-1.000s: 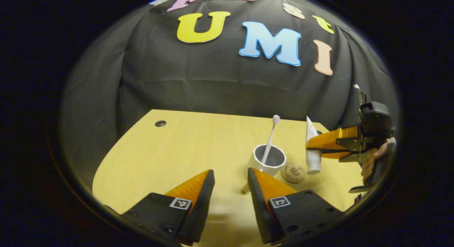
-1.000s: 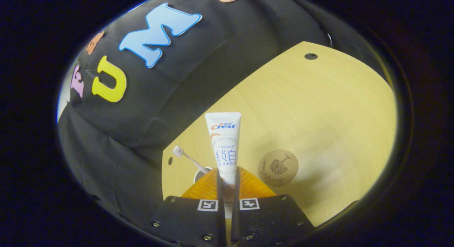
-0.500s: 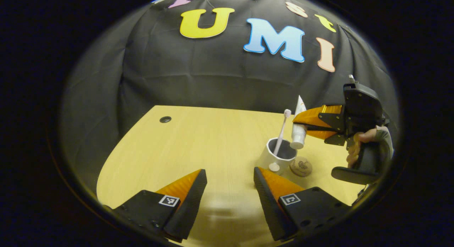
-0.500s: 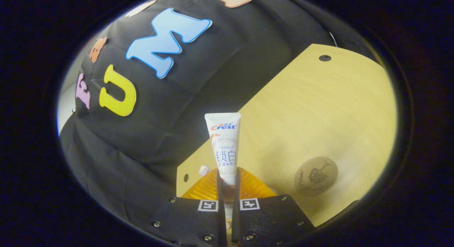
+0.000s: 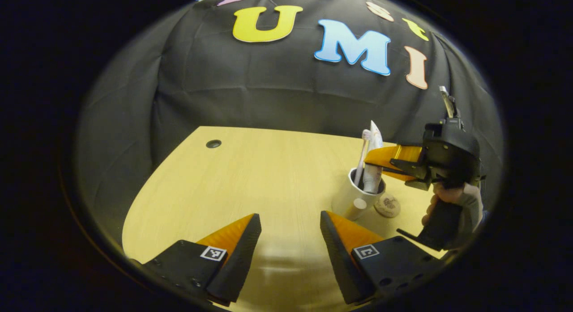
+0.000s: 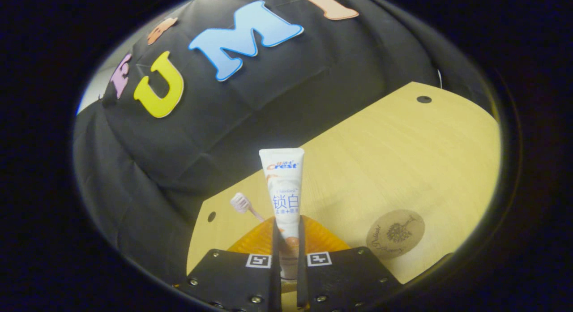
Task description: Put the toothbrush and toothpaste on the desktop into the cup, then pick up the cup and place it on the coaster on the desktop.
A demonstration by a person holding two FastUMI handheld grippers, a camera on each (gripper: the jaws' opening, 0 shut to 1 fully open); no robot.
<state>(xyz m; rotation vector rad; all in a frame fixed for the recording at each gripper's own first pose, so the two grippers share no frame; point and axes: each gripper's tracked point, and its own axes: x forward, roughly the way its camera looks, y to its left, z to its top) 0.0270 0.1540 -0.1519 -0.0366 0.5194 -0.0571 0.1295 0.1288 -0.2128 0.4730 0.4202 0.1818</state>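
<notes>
Wooden desktop (image 5: 250,177): toothbrush (image 5: 361,157) in cup (image 5: 356,200), toothpaste (image 6: 284,191) lowered into it, right gripper (image 6: 285,240) clamped on tube. Left gripper (image 5: 286,233) spread, idle. Left: release, move cup onto coaster (image 6: 395,233) (just beside).

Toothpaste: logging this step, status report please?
Right gripper shut on toothpaste, lowered into cup beside toothbrush. Left gripper open. Coaster unobstructed.

Right gripper (image 5: 374,159) and toothpaste (image 5: 373,173) block the cup (image 5: 358,200) mouth.
</notes>
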